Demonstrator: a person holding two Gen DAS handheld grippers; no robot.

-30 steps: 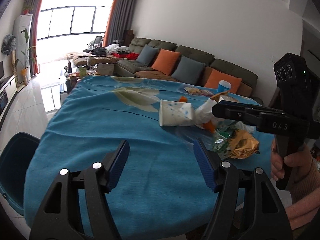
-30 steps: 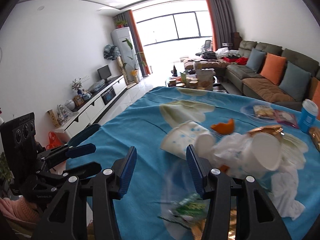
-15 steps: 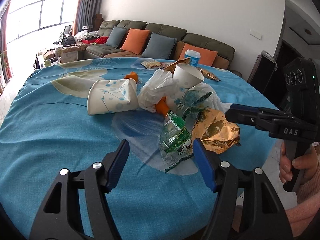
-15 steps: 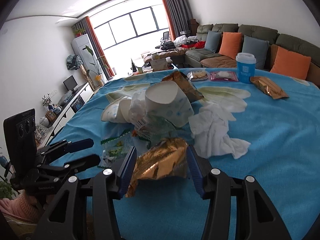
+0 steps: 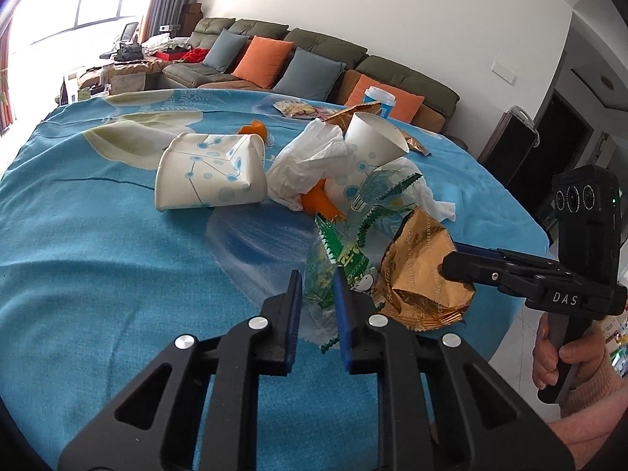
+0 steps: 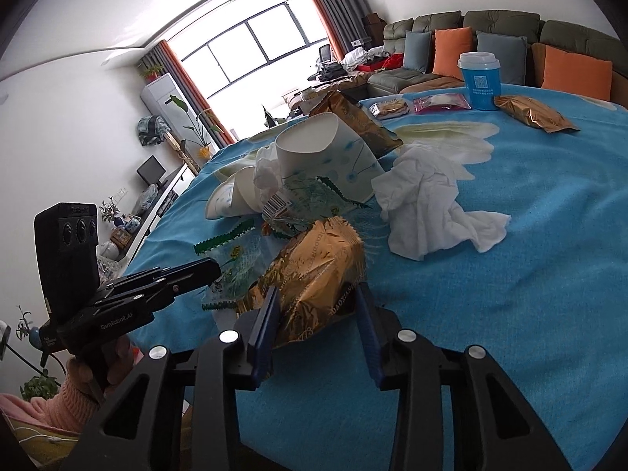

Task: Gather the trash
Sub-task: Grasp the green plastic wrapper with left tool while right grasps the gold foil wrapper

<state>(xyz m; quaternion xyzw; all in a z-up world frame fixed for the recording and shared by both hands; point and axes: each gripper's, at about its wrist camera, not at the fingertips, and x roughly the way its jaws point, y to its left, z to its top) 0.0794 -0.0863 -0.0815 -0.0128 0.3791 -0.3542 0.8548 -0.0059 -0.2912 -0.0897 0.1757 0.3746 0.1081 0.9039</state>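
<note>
Starting at the left of the table, a squashed white paper cup with blue dots (image 5: 210,174) lies on its side on the bright blue tablecloth (image 5: 98,259), well apart from both tools, so it looks like a later pickup. Just right of it sits the main heap: a crumpled white tissue (image 5: 310,165), some orange peel (image 5: 318,202) and a second white dotted paper cup (image 5: 371,149) leaning tilted on top, probably just dumped there together.

Nearer the edge, the left gripper (image 5: 317,310) has its blue pads closing narrow around the clear plastic wrapper with green zigzag trim (image 5: 337,259). The film sits between the pads, though I can't tell if it's properly pinched yet. Going for the near loose edge makes sense, since thin film is easiest to nip there.

Right beside it, touching the green wrapper, is the crinkled gold foil snack bag (image 6: 314,271). The right gripper (image 6: 316,314) straddles its near end, jaws closing but set wider because the bag is puffy; the left pad looks against the foil, the right one seems just short of it.

Far right there's a blue lidded cup (image 6: 479,78), which looks unopened, so maybe not trash.
</note>
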